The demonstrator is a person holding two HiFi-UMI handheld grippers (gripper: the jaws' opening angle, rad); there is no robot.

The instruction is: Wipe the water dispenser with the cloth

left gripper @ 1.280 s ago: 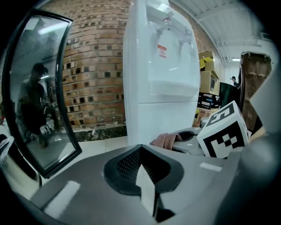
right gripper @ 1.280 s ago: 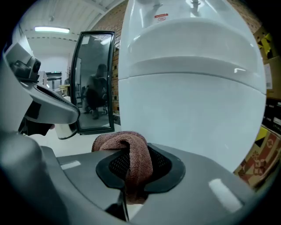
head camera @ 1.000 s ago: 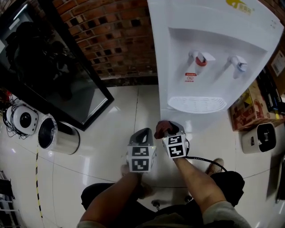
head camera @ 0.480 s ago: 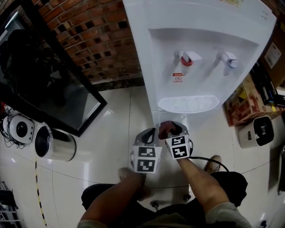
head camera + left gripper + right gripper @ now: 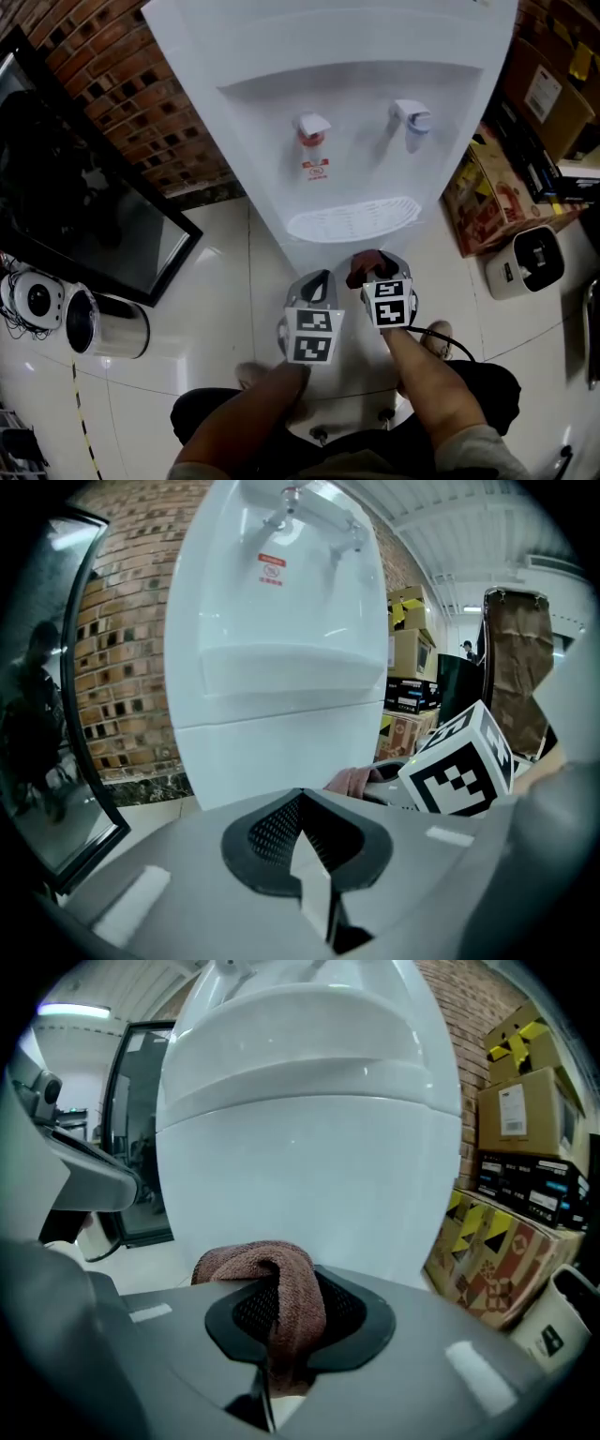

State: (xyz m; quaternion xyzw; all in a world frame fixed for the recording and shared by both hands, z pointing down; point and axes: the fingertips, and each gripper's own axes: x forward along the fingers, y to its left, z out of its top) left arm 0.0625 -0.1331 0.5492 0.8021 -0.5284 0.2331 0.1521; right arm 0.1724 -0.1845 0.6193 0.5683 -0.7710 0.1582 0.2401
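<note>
Though the cloth is already in a grip, the wiping itself looks not yet begun. Starting from the left: a steel bin (image 5: 108, 323) stands on the floor out at 9 o'clock of the person, well apart from the work. Next comes the left gripper (image 5: 317, 279), its claw pressed together with nothing in it (its own view shows the pads meeting on bare air), pointing toward 12 o'clock at the dispenser (image 5: 356, 112). That white cabinet fills the middle, with its two taps (image 5: 312, 131) above the tray (image 5: 352, 220). I see no streaks or damp marks on its face that would say a pass has been made.

Just right of the left gripper, the right gripper (image 5: 375, 262) pinches the cloth (image 5: 361, 272), a reddish-brown towel bunched in a loop over the pads. It sits at 6 o'clock below the tray, near the lower front panel. From the right gripper view the cloth appears short of the panel, close but not pressed on it. Further right, at 2 o'clock, boxes (image 5: 492, 187) are stacked against the wall and take no part.

So by my reckoning the cloth is in hand and lined up with the dispenser. Left to do is all the rubbing: panel, tray, tap recess, sides.
</note>
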